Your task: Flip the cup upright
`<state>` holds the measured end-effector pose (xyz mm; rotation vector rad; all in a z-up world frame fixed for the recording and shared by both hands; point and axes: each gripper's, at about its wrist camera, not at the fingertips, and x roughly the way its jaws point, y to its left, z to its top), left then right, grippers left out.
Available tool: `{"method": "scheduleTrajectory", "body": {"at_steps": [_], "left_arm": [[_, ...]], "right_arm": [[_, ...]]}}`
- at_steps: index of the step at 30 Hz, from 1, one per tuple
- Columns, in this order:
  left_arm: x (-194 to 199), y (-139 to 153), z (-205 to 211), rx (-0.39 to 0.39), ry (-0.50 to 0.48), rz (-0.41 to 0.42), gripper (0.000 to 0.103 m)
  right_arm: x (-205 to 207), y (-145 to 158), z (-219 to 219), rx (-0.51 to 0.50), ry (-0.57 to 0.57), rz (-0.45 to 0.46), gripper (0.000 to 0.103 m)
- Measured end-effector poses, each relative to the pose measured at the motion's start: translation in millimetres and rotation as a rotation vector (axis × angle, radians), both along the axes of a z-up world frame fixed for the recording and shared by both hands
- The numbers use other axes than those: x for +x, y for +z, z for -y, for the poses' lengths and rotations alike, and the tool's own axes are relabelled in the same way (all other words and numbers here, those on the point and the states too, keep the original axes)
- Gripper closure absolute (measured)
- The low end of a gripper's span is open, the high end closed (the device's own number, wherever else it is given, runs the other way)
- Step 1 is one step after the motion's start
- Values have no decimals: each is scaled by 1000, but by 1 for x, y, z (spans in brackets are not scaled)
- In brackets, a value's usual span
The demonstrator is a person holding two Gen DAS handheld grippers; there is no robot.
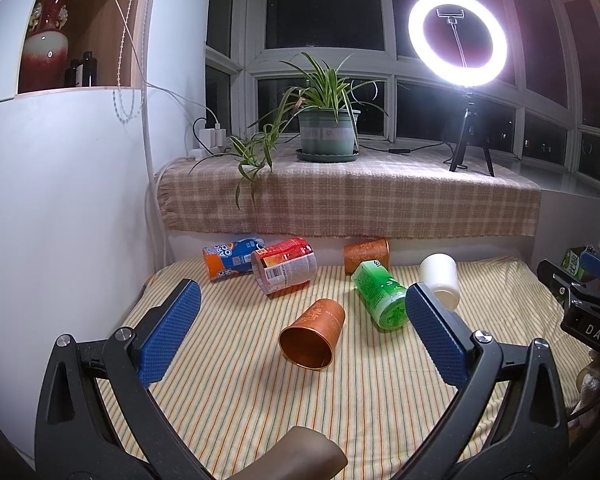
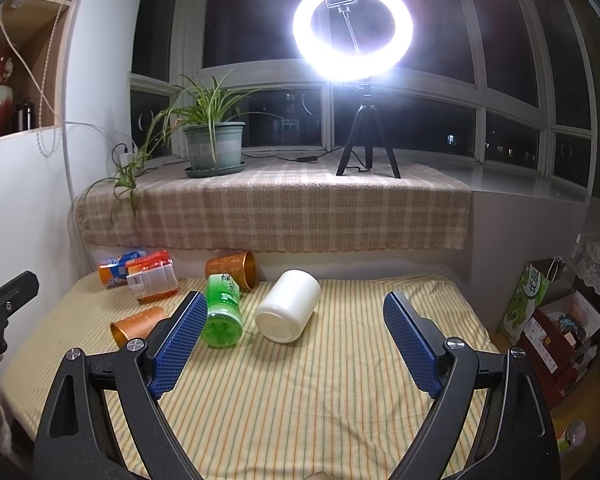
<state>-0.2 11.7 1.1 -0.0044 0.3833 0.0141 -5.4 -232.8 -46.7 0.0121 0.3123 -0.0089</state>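
Observation:
Several cups lie on their sides on the striped cloth. A copper cup (image 1: 313,333) lies in the middle with its mouth toward me, between the open jaws of my left gripper (image 1: 300,298); it also shows in the right wrist view (image 2: 136,325). A green cup (image 1: 380,294) (image 2: 222,312) and a white cup (image 1: 441,280) (image 2: 288,306) lie to its right. My right gripper (image 2: 296,304) is open and empty, with the white cup ahead between its jaws. A second copper cup (image 1: 366,255) (image 2: 232,269), a red-labelled cup (image 1: 286,270) and an orange-blue cup (image 1: 230,258) lie at the back.
A sill with a checked cloth (image 1: 340,200) rises behind the table, holding a potted plant (image 1: 326,132) and a ring light on a tripod (image 1: 458,36). A white cabinet wall (image 1: 60,200) stands at the left. Bags and boxes (image 2: 548,320) sit off the right edge.

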Motion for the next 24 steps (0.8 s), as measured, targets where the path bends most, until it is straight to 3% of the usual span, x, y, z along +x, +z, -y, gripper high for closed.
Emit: {"method": "scheduleTrajectory", "body": {"at_steps": [24], "left_arm": [[2, -2, 5, 2, -3, -4, 0]], "right_arm": [[3, -1, -1, -5, 10, -9, 13]]}}
